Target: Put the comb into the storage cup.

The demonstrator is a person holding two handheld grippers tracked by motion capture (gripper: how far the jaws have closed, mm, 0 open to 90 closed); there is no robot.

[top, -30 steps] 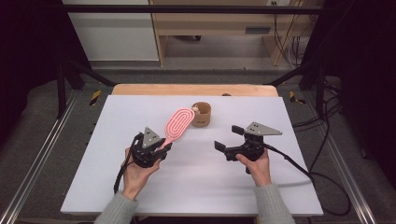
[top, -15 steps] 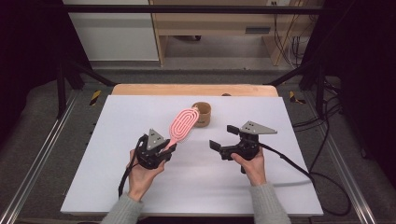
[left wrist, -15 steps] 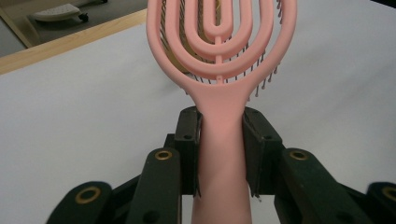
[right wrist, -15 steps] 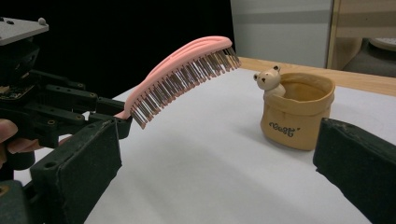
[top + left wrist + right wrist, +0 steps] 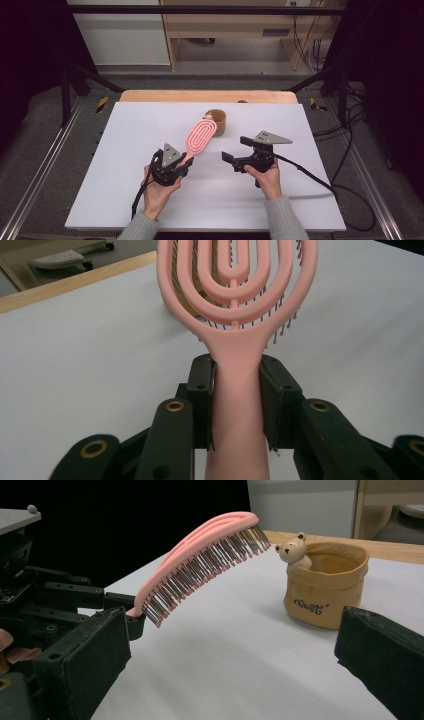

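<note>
Pink plastic brush (image 5: 200, 138) sits clamped by its handle in my left claw (image 5: 236, 405), head raised just beside the bear pot (image 5: 217, 121); my right claw (image 5: 239, 148) gapes empty nearby; tilt wrongly and the bristles could clip the bear, toppling the pot onto the desk (image 5: 130, 130).

Left hand-held gripper (image 5: 183, 161): jaws clamped, pads pressing from both sides, nose angled up and away from the person. Right hand-held gripper (image 5: 235, 152): jaws wide apart, nothing between them, pointing across at the left one. Both forearms low.
</note>
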